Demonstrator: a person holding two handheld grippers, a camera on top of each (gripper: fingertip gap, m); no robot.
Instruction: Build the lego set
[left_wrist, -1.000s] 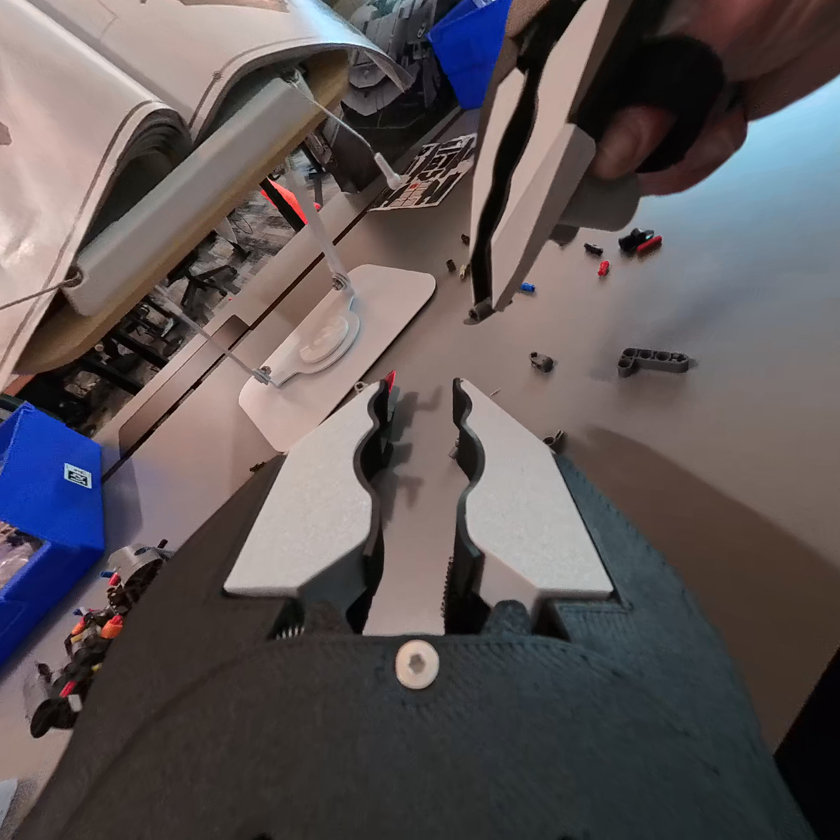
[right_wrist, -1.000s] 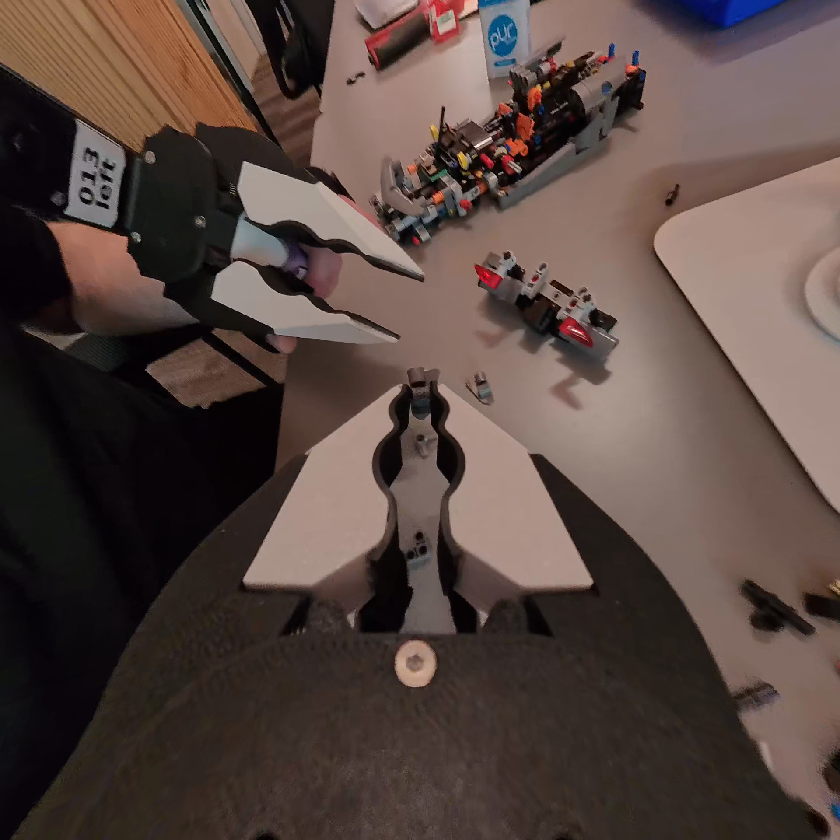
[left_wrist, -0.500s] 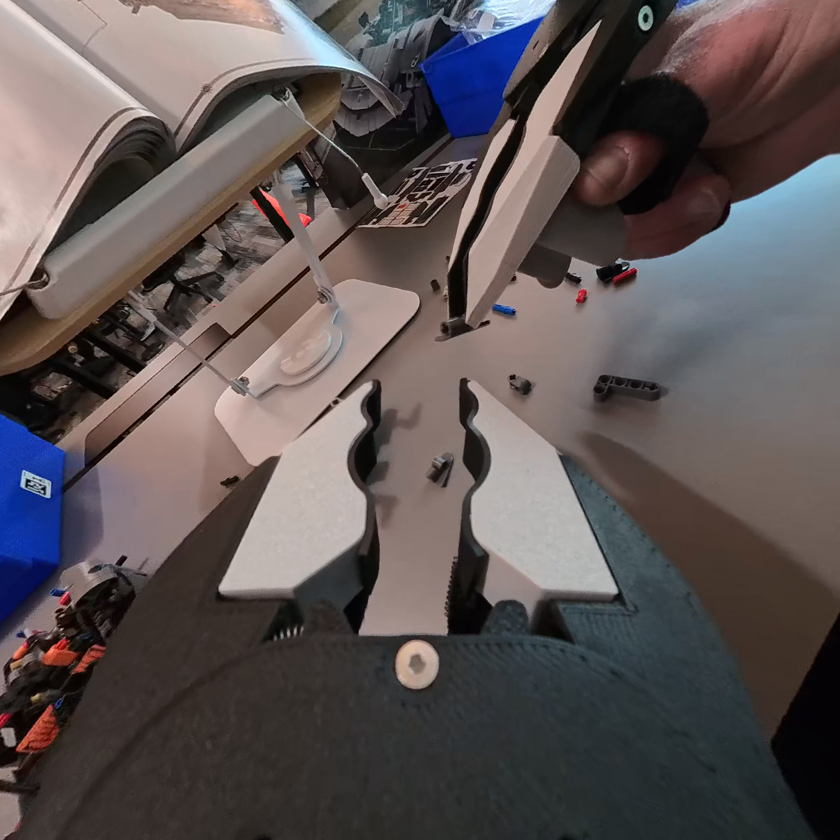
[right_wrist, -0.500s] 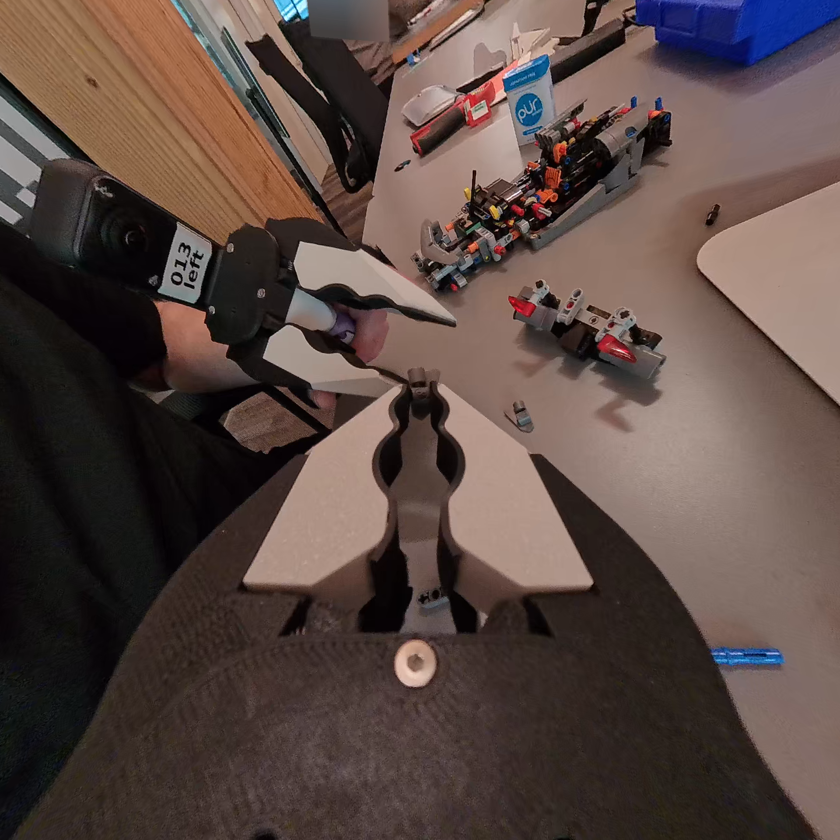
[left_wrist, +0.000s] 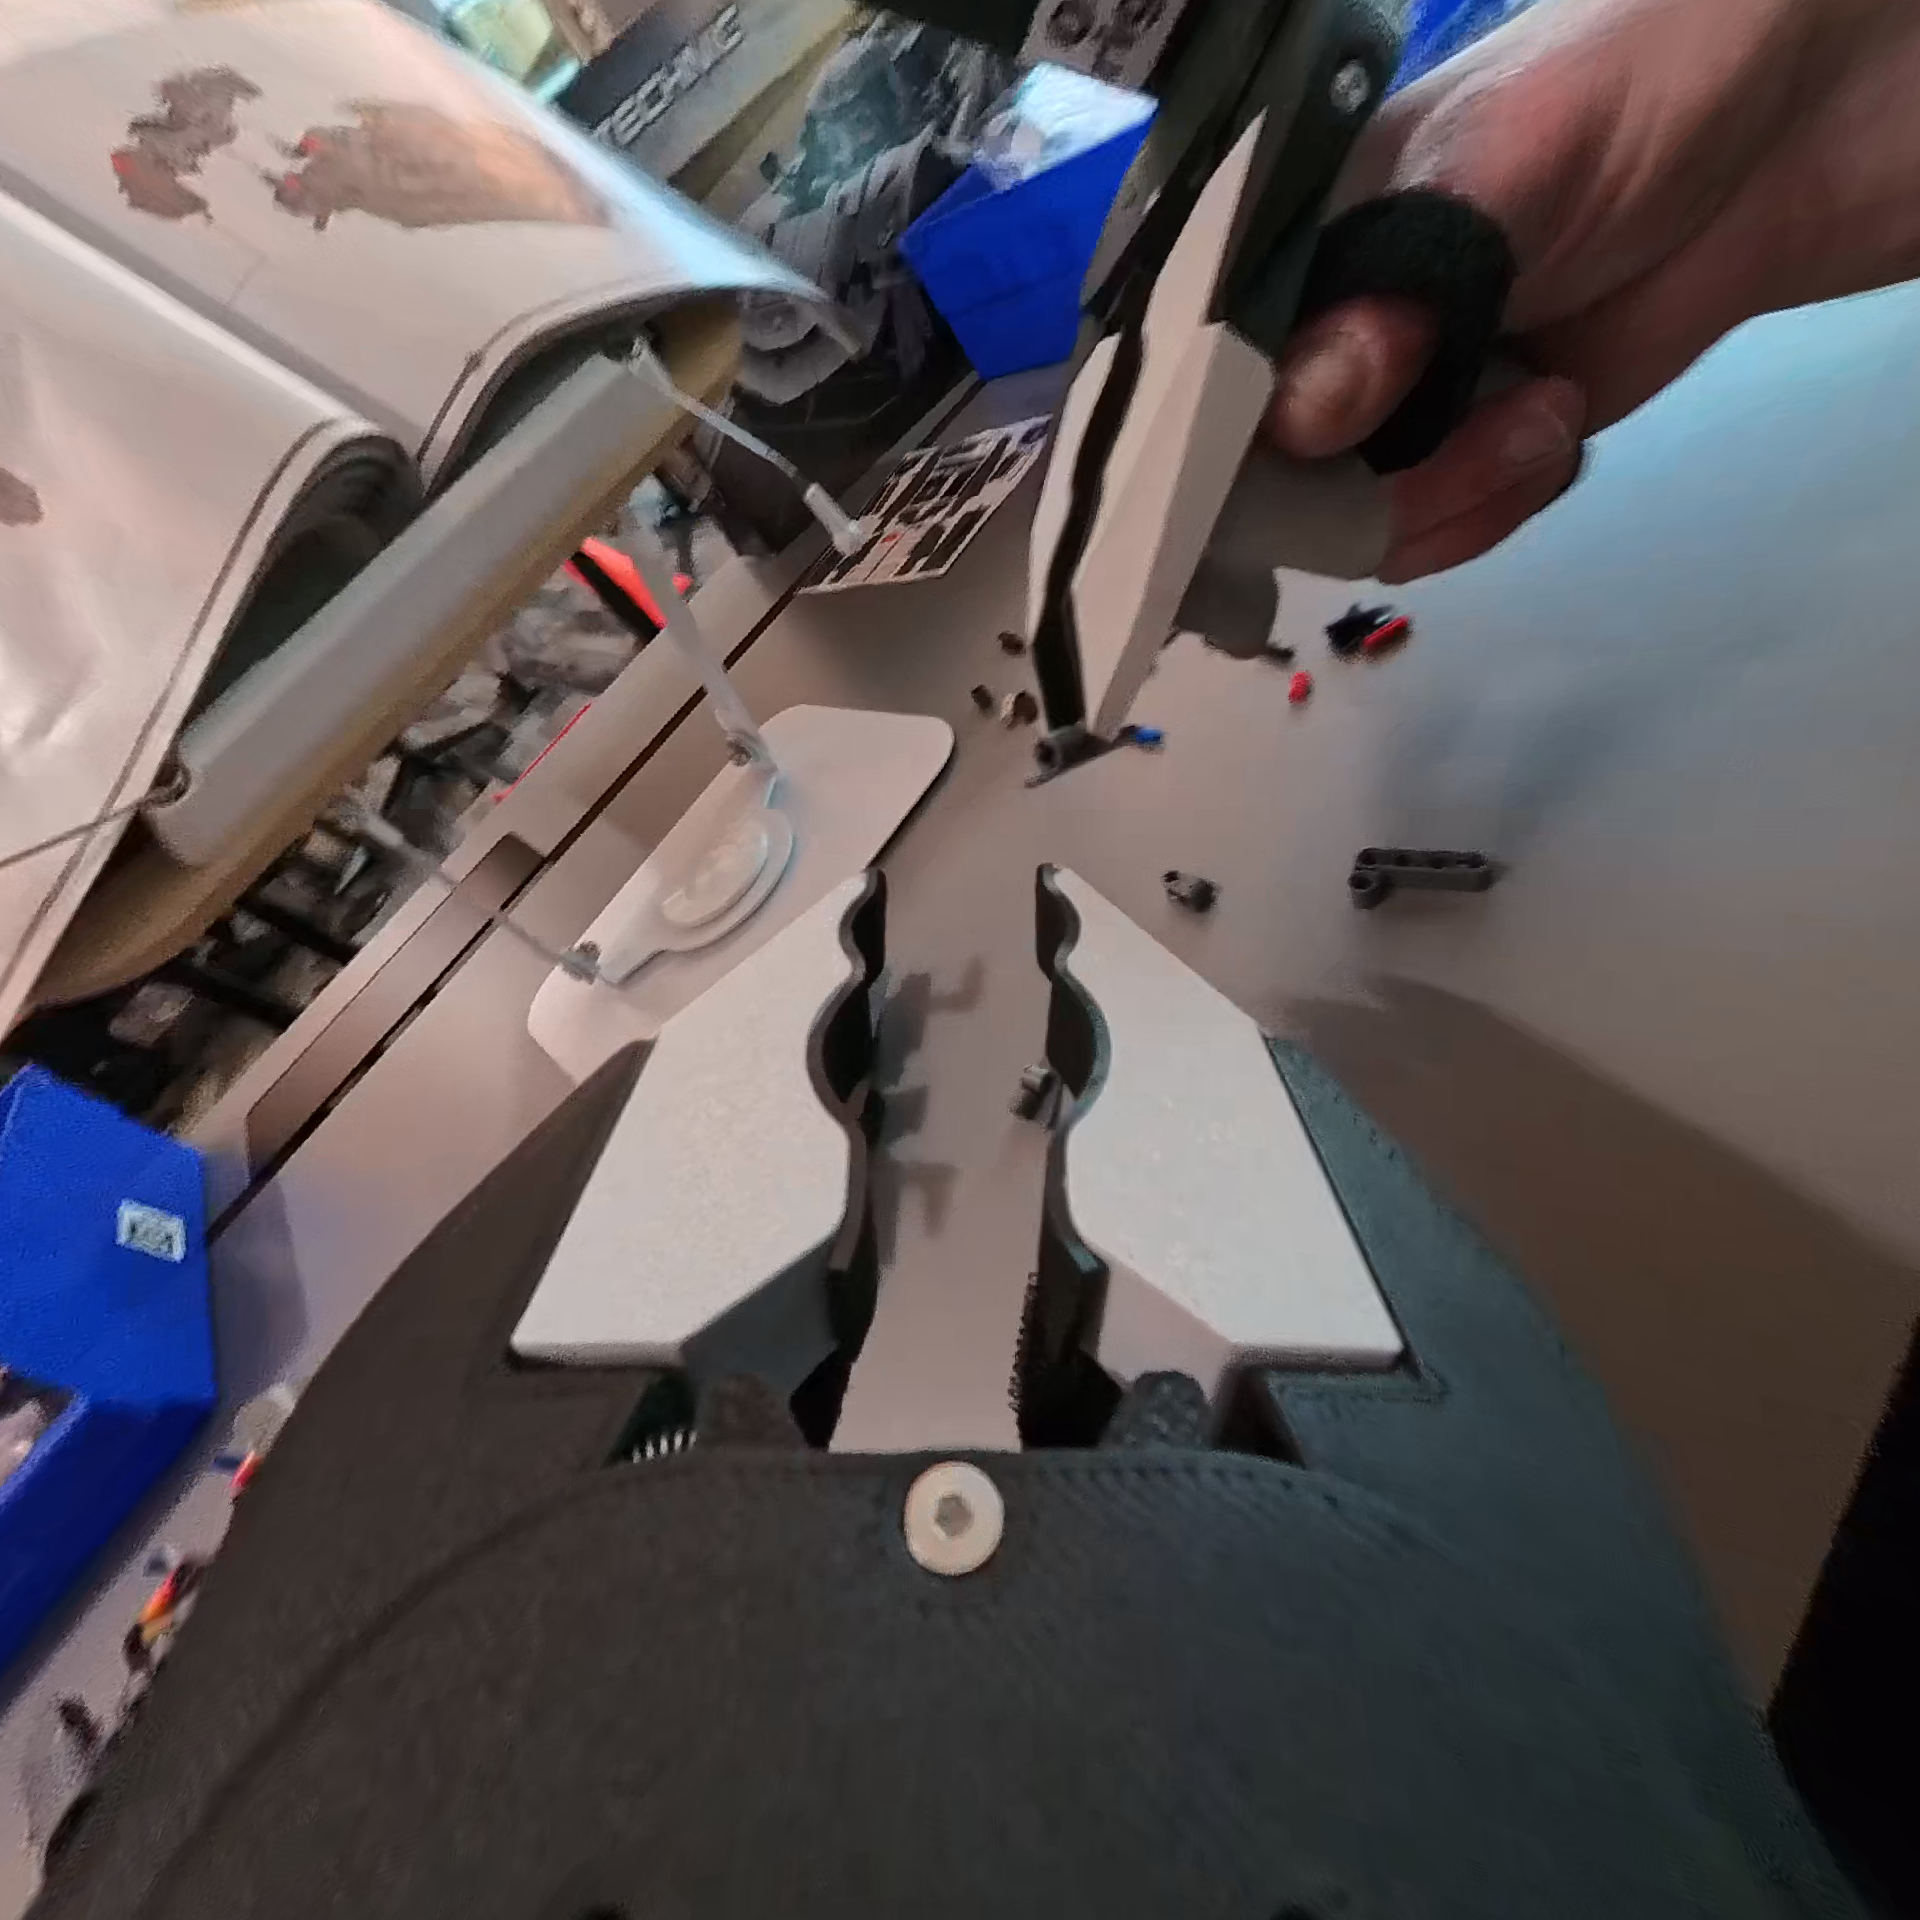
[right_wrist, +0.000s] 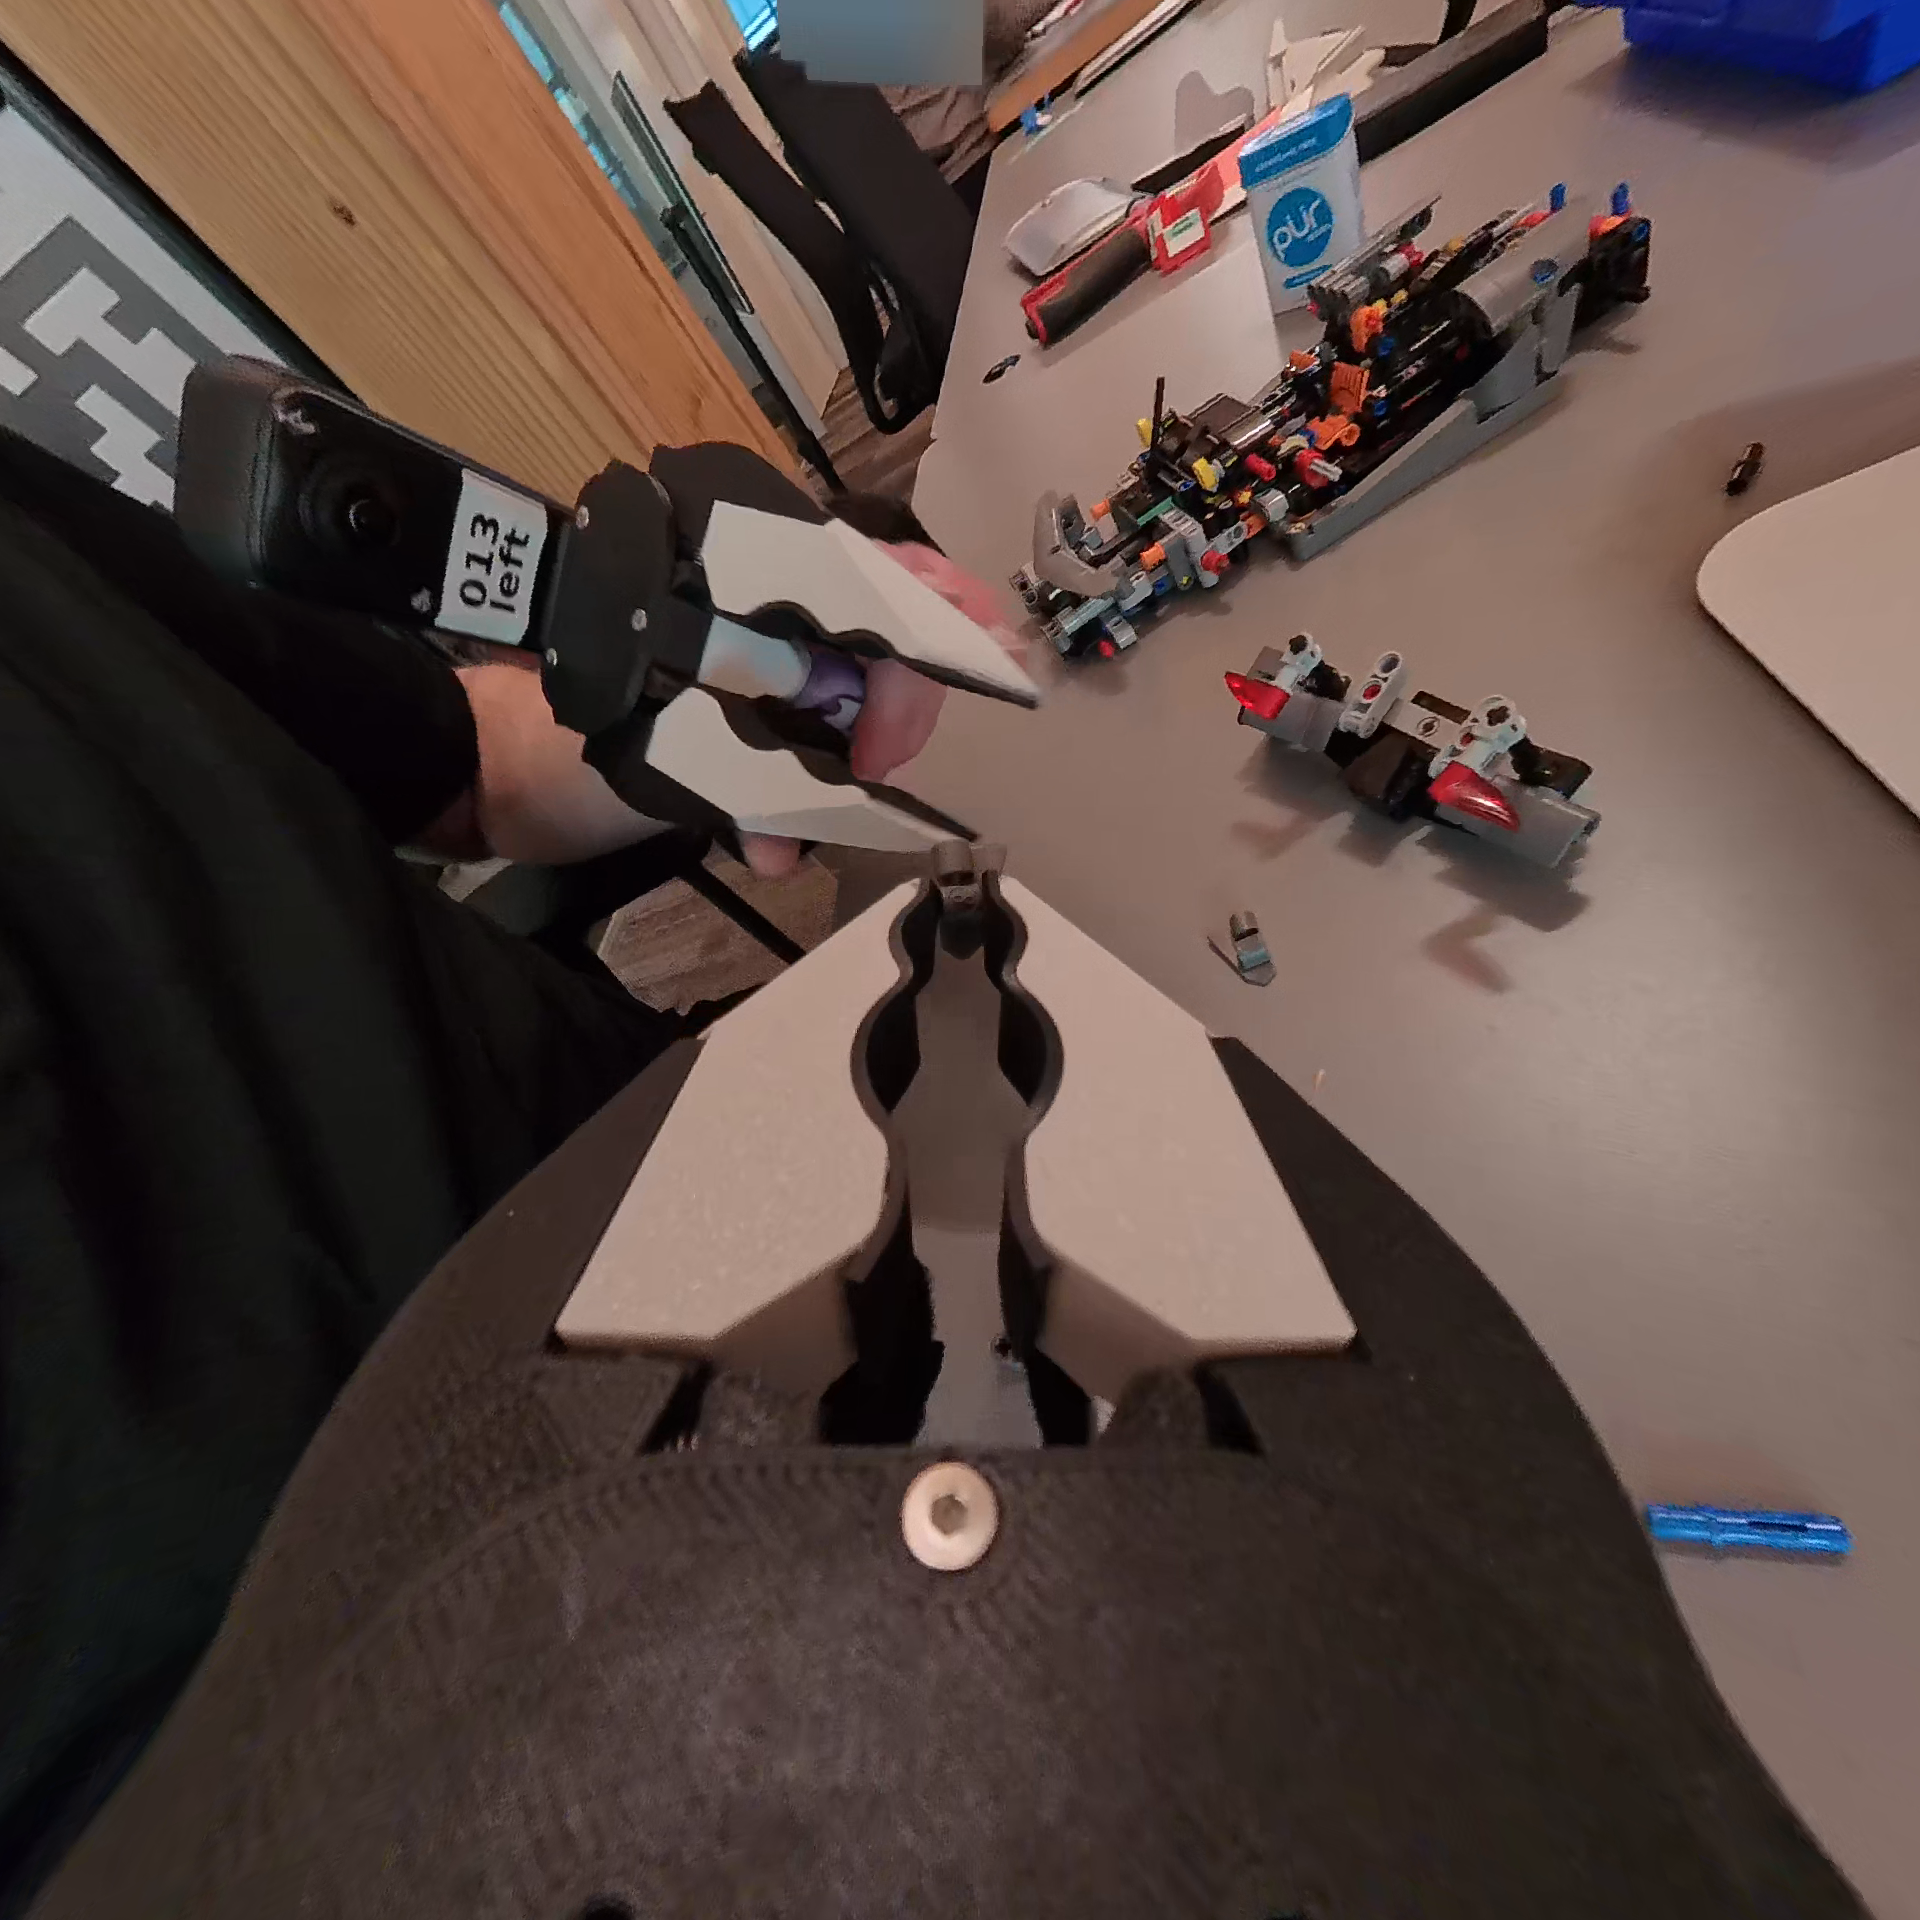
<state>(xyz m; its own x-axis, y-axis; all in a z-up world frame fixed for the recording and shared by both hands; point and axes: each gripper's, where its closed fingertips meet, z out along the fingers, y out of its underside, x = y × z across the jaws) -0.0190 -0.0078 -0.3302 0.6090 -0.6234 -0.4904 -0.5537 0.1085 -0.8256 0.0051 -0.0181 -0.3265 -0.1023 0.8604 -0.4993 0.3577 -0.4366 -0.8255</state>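
Observation:
My right gripper is shut on a small grey connector piece and holds it above the table. It also shows in the left wrist view with the piece at its tip. My left gripper is open and empty. In the right wrist view the left gripper is close to the held piece, with its lower fingertip right beside it. A small grey piece lies on the table between the left fingers. The long lego assembly and a smaller red-tipped sub-assembly lie ahead of the right gripper.
Loose parts lie on the grey table: a grey angled beam, a small dark piece, a blue pin and a grey piece. A book stand with a white base holds an open manual. Blue bins stand at the left. Left and right tips are no more than a few centimetres apart. Left tips and right tips are each some 25 cm from the long lego assembly.
The two grippers have come closer together. The left gripper's lower fingertip now sits beside the piece held by the right gripper. Both keep their states.

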